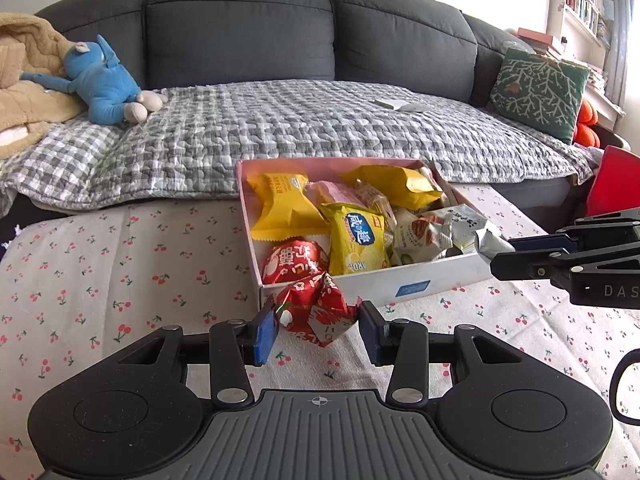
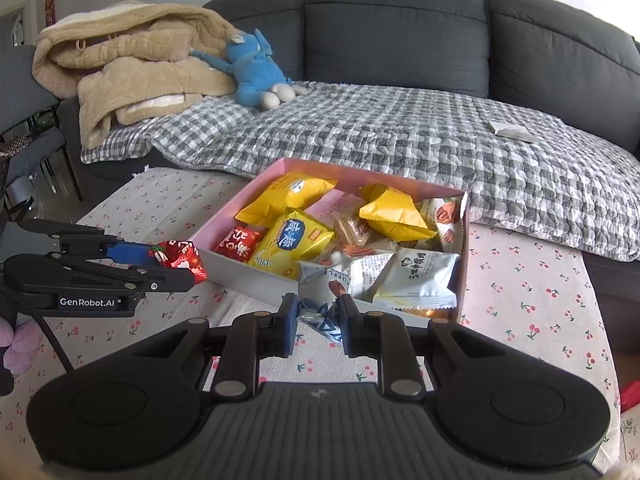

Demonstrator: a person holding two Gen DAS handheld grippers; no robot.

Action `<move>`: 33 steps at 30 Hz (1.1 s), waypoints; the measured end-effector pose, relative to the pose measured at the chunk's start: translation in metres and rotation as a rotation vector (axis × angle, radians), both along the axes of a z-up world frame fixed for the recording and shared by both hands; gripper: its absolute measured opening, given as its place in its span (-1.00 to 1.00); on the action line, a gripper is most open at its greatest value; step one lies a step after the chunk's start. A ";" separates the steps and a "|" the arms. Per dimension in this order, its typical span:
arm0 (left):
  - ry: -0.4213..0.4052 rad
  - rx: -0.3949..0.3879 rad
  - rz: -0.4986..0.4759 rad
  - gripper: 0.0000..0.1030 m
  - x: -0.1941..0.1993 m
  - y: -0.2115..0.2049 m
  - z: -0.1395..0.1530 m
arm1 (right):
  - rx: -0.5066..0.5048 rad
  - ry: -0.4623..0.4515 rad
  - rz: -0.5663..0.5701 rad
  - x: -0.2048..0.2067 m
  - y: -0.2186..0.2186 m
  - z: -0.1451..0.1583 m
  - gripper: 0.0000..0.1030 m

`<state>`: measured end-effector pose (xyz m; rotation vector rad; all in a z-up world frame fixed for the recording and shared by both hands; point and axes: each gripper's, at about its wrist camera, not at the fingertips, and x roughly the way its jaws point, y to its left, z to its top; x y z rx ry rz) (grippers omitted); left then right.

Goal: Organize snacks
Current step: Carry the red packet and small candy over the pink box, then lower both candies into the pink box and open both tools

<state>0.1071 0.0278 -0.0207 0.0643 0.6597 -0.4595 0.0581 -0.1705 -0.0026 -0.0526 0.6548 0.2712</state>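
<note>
An open pink-lined snack box (image 1: 360, 285) (image 2: 240, 269) sits on the cherry-print cloth, filled with yellow, red, white and silver packets. My left gripper (image 1: 318, 330) (image 2: 170, 266) is shut on a crumpled red packet (image 1: 316, 310) (image 2: 180, 257), just outside the box's near left corner. My right gripper (image 2: 318, 322) (image 1: 505, 255) is shut on the end of a silver-and-blue packet (image 2: 318, 284) (image 1: 490, 241). That packet hangs over the box's near edge at the right corner. A second red packet (image 1: 292, 262) lies inside the box.
A dark grey sofa (image 1: 240, 28) with a checked quilt (image 1: 300, 120) runs behind the table. On it lie a blue plush toy (image 1: 106, 84), a beige blanket (image 2: 128, 64) and a green cushion (image 1: 540, 88). A red object (image 1: 612, 184) stands at the right.
</note>
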 end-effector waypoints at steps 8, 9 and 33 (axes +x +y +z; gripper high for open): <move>-0.037 -0.025 -0.018 -0.41 0.019 -0.008 0.014 | 0.070 -0.023 -0.085 0.027 -0.016 0.005 -0.62; -0.047 -0.012 -0.020 -0.41 0.022 -0.011 0.014 | 0.080 -0.020 -0.098 0.031 -0.018 0.004 -0.62; 0.013 -0.012 -0.024 -0.31 0.059 -0.027 -0.005 | 0.136 0.010 -0.192 0.064 -0.036 -0.007 -0.11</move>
